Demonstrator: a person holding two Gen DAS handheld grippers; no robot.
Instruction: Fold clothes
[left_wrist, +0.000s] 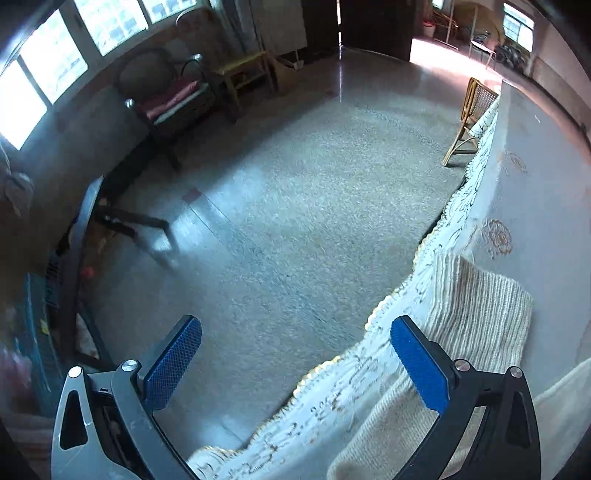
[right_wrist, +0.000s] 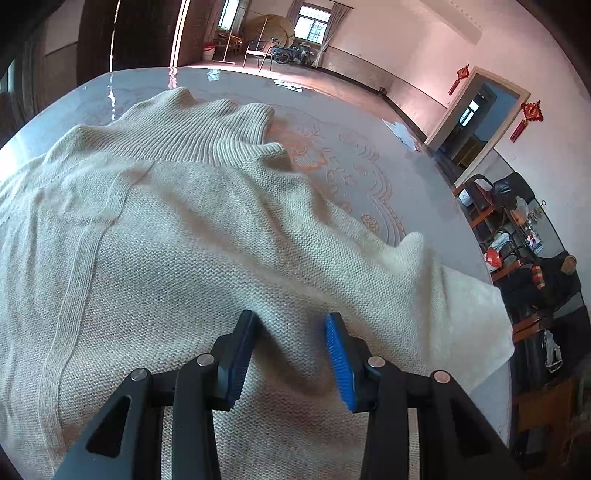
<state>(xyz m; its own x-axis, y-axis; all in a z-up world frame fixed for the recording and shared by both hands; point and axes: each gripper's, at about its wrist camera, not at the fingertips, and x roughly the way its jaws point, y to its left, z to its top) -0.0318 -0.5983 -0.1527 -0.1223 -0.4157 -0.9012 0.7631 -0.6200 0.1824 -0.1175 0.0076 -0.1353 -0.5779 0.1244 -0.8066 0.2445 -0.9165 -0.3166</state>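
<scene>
Right wrist view: the right gripper (right_wrist: 291, 354) sits low centre, jaws partly apart over a cream knit sweater (right_wrist: 177, 229) spread on the table (right_wrist: 424, 192). The left gripper (left_wrist: 295, 363) gapes wide, empty, over speckled floor (left_wrist: 295, 184).

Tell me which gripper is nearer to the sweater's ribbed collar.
Right. The right gripper is over the sweater body, jaws apart, with the ribbed collar straight ahead. The left gripper hangs open at the table's edge, mostly over the floor, beside a ribbed cuff.
</scene>
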